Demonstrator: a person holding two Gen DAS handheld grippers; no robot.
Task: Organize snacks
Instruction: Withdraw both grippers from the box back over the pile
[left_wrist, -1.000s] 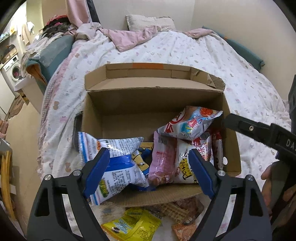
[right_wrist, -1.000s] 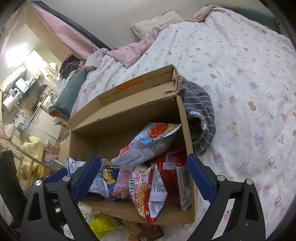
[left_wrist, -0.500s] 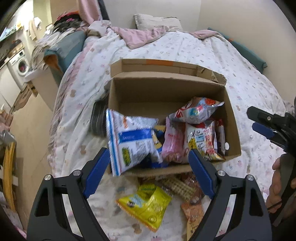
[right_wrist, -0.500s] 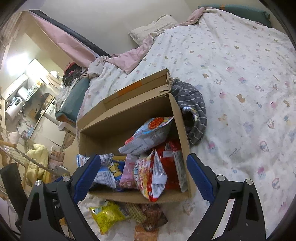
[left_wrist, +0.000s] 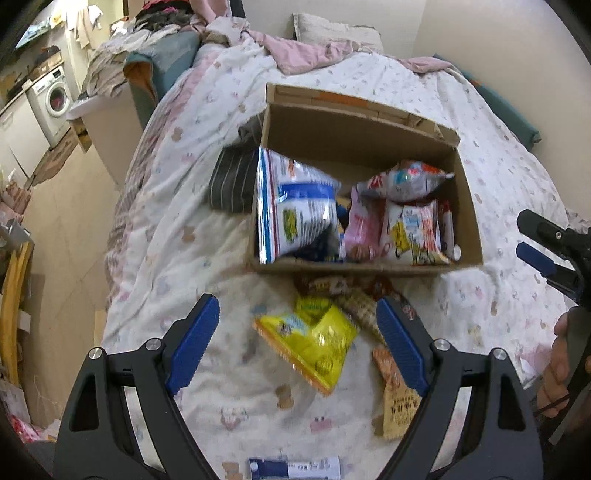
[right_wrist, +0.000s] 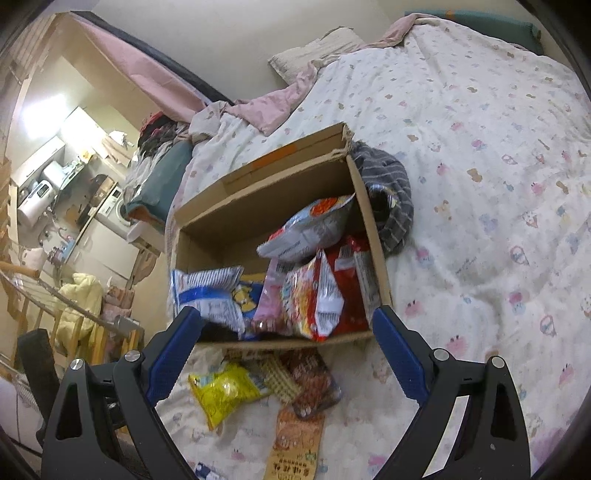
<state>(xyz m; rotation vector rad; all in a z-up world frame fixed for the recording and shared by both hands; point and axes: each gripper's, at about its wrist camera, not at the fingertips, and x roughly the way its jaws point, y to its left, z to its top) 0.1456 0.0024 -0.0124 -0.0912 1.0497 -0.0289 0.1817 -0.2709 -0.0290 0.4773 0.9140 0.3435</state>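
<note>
On the bed, left wrist view: a cardboard box holds upright snack packets, the blue-and-white bag leaning at its left end and overtopping the near wall. Loose snacks lie just in front of the box on the quilt: a yellow packet, a waffle-pattern packet partly under it, and an orange packet nearest the camera. The left tool hangs above the yellow packet with its jaws wide apart and nothing between the pads. A striped grey cloth lies against the box's left wall. At the right edge the right tool appears side-on, gripped by a hand.

Right wrist view: the same cardboard box is seen from its right corner, with a red packet and a silver bag stacked at the right end. The right tool is likewise wide open and empty, framing the yellow packet, the waffle-pattern packet and a dark brown packet; the print on these is probably too blurred to identify.

Hazards: the overlapping packets could be pinched together, so that two lift at once; the soft quilt may be caught by a descending pad; and the leaning blue-and-white bag may tip out if the box is nudged.
</note>
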